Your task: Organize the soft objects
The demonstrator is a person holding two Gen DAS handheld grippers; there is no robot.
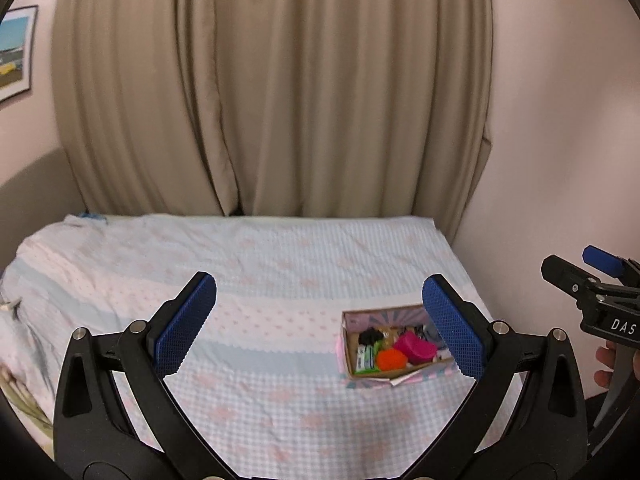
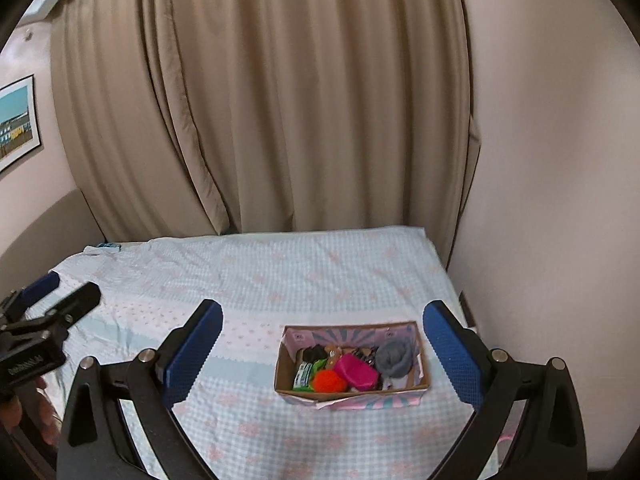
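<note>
Soft things already lie in the box (image 2: 352,364) on the bed (image 2: 280,276), both tools, left (image 1: 319,316) and right (image 2: 322,340), wide and empty above it; any reach should descend straight between its walls.

You are working in a home bedroom — a bed (image 2: 280,280) fills the floor of the view, made up with a pale blue and pink checked sheet. Behind it heavy beige curtains (image 2: 280,100) hang closed from top to mattress. Plain pinkish walls (image 2: 540,160) close in on both sides, and a framed picture (image 2: 16,120) hangs on the left one — domestic touches throughout.
</note>
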